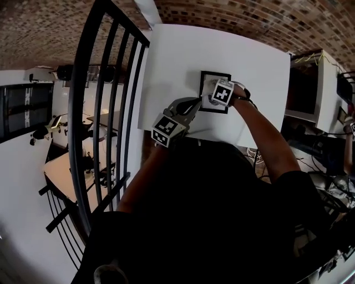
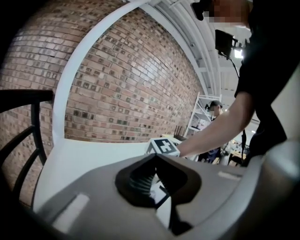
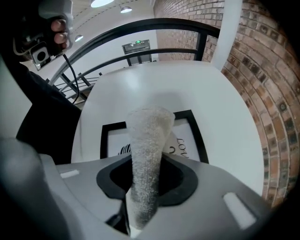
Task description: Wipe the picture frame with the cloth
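A black picture frame (image 1: 215, 74) with a white print lies flat on the white table (image 1: 249, 61). My right gripper (image 1: 211, 99) hovers over it, shut on a pale terry cloth (image 3: 147, 140) that sticks out forward above the frame (image 3: 193, 127). From the left, my left gripper (image 1: 193, 105) reaches the frame's near left edge. In the left gripper view a black frame edge (image 2: 162, 200) sits between the jaws, which look shut on it. The right gripper's marker cube (image 2: 164, 146) shows just beyond.
A black metal railing (image 1: 105, 111) runs along the table's left side, with a lower floor and desks (image 1: 72, 166) beyond it. A brick wall (image 1: 249, 16) stands behind the table. A white box-shaped unit (image 1: 310, 89) stands to the right.
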Available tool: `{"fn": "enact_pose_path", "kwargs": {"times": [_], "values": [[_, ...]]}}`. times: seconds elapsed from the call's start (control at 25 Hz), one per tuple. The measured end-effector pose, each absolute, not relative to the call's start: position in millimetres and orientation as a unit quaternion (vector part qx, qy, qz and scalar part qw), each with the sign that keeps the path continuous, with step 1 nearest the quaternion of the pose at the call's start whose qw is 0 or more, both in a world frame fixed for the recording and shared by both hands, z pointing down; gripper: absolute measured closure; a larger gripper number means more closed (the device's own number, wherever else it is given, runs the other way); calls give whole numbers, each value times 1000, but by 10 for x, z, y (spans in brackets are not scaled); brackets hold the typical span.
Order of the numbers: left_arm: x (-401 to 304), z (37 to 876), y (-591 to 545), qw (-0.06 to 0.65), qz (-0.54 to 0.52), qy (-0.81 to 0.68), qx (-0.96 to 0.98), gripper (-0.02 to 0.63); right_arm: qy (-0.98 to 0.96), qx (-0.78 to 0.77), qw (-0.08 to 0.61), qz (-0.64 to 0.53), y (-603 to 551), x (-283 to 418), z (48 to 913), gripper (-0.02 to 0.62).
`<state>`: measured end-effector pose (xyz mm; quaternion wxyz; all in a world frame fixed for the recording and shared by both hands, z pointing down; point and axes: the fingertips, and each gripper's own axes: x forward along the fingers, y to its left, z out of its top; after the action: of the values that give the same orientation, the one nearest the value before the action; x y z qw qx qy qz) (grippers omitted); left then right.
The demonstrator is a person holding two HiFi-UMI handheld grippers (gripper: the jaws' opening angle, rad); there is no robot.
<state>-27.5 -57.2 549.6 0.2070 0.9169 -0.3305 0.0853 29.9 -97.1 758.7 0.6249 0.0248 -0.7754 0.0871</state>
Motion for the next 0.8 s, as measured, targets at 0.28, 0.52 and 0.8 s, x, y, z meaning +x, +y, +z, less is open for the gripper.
{"fn": "enact_pose_path", "kwargs": {"times": [0.28,0.52,0.8], "values": [[-142,5527,-492,208,91,-314,922,606,-776,5,614,143,-557,386,7555,483],[-94,5562,-475,207,96,-306,924,606,-774,-43,612,157,-51,361,7545,483],[-86,5553,-474,204,96,-307,925,606,-769,-58,620,148,52,470,7435,483]]}}
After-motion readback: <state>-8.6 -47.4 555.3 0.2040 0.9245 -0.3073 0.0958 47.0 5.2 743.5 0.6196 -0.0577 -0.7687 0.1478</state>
